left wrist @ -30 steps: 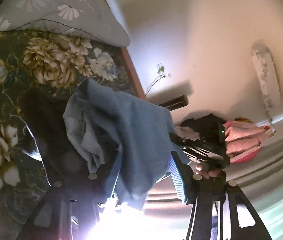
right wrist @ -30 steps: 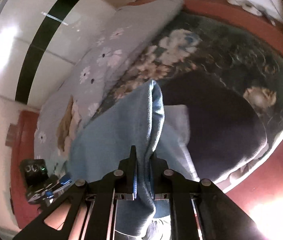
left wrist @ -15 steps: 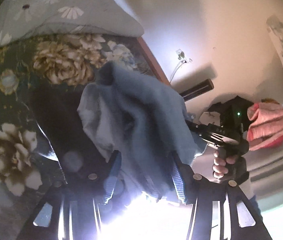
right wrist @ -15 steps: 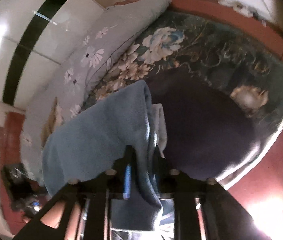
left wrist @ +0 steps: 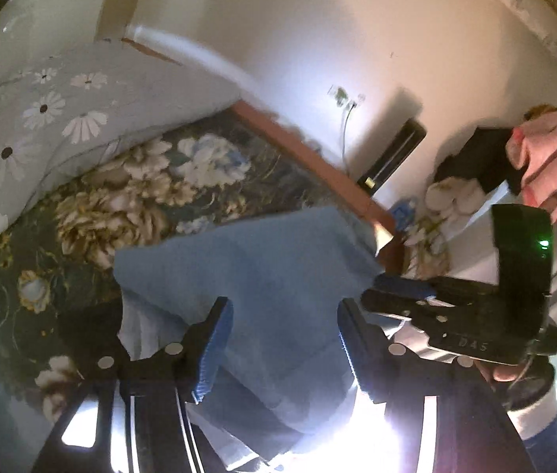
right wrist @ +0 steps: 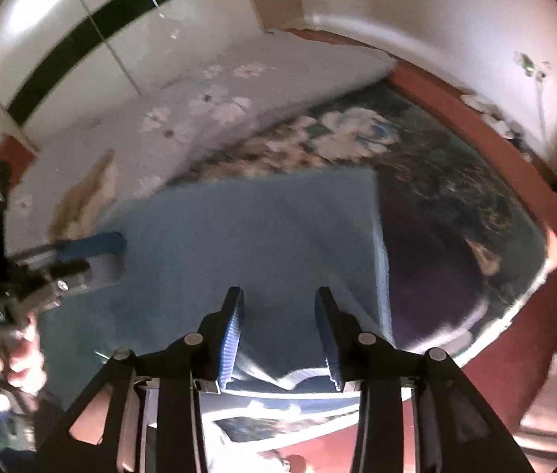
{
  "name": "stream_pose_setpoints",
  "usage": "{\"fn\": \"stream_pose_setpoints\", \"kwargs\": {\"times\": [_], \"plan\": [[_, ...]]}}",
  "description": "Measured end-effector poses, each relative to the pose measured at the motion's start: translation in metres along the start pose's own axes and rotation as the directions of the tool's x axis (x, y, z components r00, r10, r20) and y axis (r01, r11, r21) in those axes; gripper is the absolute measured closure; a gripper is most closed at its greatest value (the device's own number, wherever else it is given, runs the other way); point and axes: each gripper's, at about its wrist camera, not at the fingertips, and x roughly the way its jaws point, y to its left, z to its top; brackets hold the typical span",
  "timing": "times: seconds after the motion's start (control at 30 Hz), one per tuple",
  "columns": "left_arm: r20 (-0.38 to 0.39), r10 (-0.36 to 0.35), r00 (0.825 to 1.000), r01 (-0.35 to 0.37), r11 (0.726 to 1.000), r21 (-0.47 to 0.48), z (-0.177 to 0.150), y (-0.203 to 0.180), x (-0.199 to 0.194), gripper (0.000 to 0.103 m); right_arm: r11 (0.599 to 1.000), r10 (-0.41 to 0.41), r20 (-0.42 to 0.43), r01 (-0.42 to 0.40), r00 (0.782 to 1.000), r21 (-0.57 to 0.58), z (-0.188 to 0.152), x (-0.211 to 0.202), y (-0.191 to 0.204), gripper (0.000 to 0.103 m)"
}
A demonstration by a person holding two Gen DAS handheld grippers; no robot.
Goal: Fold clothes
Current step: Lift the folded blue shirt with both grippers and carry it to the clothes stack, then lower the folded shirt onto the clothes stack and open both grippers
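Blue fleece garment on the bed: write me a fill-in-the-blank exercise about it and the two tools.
1. The blue fleece garment is spread on a dark bedspread printed with ____.
2. The right tool has its fingers ____, gripping nothing.
3. The left tool hangs over the garment with its fingers ____.
4. The grey pillow carries a pattern of white ____.

Missing words: flowers; open; open; daisies

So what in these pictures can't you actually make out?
- Near edge of the blue garment: left wrist view, washed out by glare at the bottom.
- What kind of garment it is: folded over in both views, no sleeves or collar showing.
- Dark cloth under it: right wrist view, mostly covered and in shadow.
- Daisy-print pillow: right wrist view, smeared by motion blur.
- Pink clothing: left wrist view, cut off by the edge.
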Motion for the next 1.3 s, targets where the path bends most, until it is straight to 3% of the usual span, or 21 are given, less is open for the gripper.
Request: {"fn": "stream_pose_setpoints", "kwargs": {"times": [0.2,0.37,0.6,0.67,0.97,1.1,1.2,1.3], "plan": [[-0.076,0.011,0.997,-0.015,0.999,-0.046,-0.024,0.019,0.035,0.044,0.991,0.076,-0.006,-0.075,0.997,0.112,-0.016,0.021,-0.019,0.064],[-0.091,0.065,0.994,-0.067,0.998,-0.013,-0.027,0.015,0.040,0.044,0.987,0.072,-0.021,-0.068,0.997,0.145,-0.014,0.034,-0.018,0.063],[-0.022,0.056,0.998,-0.056,0.998,0.001,-0.032,0.003,0.003,0.043,0.995,-0.030,0.004,0.030,1.000,0.094,-0.018,0.006,0.009,0.063],[-0.008,0.060,0.998,-0.059,0.998,0.012,-0.041,0.002,-0.009,0.043,0.995,-0.049,0.032,0.046,0.998,0.088,-0.028,-0.004,0.019,0.059],[-0.039,0.076,0.996,-0.076,0.997,0.014,-0.085,0.009,-0.020,0.023,0.992,-0.056,0.071,0.047,0.996,0.115,-0.074,-0.016,0.056,0.052],[-0.022,0.085,0.996,-0.084,0.996,0.019,-0.099,0.008,-0.022,0.013,0.991,-0.063,0.058,0.056,0.996,0.121,-0.089,-0.010,0.067,0.050],[0.000,0.103,0.995,-0.103,0.994,0.037,-0.107,0.005,-0.026,0.001,0.990,-0.069,0.054,0.061,0.996,0.130,-0.098,-0.008,0.073,0.040],[0.029,0.121,0.992,-0.122,0.992,0.033,-0.114,0.006,-0.030,0.000,0.988,-0.079,0.072,0.069,0.994,0.137,-0.104,-0.009,0.077,0.037]]}}
